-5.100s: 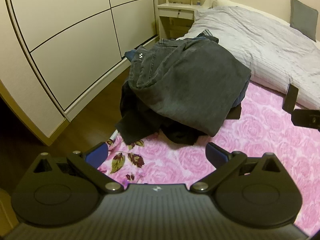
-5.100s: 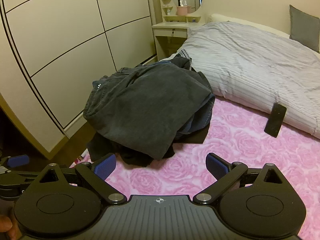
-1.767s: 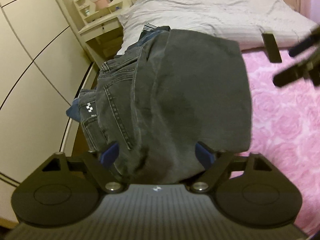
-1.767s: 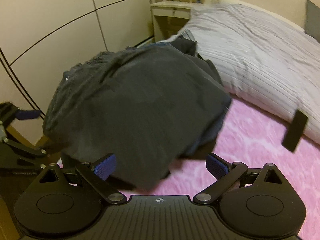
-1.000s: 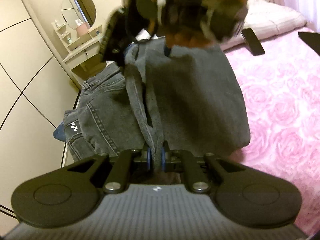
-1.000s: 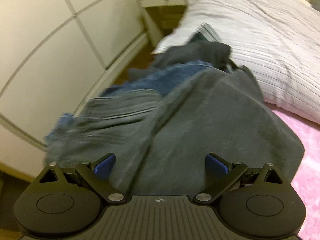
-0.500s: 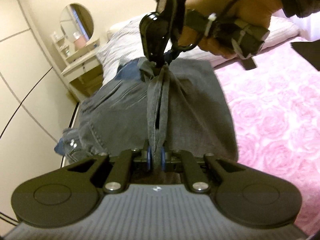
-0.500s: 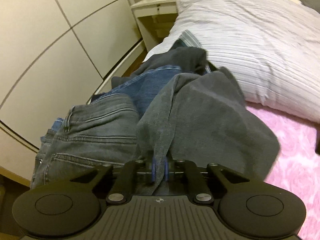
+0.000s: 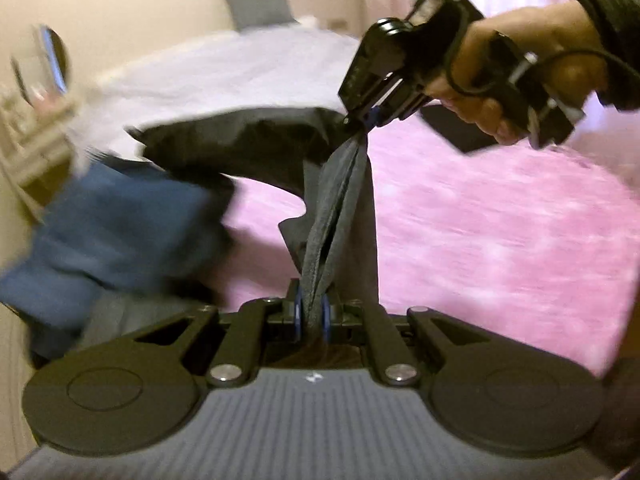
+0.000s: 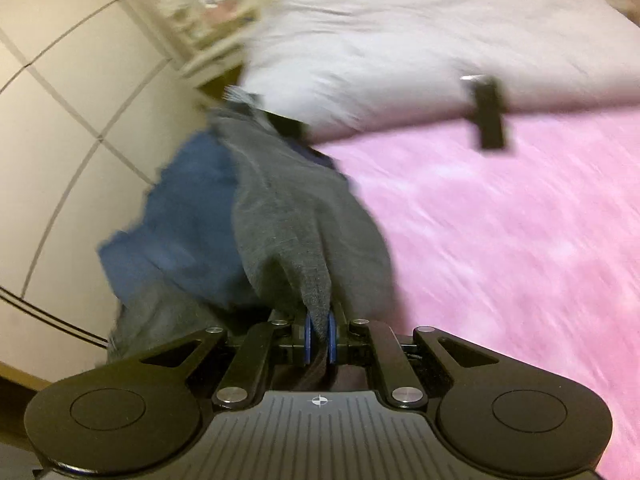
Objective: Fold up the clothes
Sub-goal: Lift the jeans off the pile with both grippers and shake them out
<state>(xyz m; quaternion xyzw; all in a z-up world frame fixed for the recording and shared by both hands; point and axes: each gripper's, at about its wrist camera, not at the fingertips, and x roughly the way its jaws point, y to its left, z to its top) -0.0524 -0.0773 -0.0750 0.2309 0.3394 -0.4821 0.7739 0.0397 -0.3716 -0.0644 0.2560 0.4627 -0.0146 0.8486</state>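
Left of your left gripper (image 9: pixel 310 314), a blurred blue denim garment (image 9: pixel 116 224) lies heaped on the pink fleecy blanket (image 9: pixel 500 232). That gripper is clamped tight on a bunched edge of the dark grey knit garment (image 9: pixel 340 200), which stretches taut up to your right gripper (image 9: pixel 370 116), pinching its far end. In the right wrist view, pale grey bedding (image 10: pixel 400 40) lies ahead, with a black phone-like slab (image 10: pixel 488 114) right of the cloth.

Both wrist views (close) share the pink blanket (image 9: pixel 500 216).
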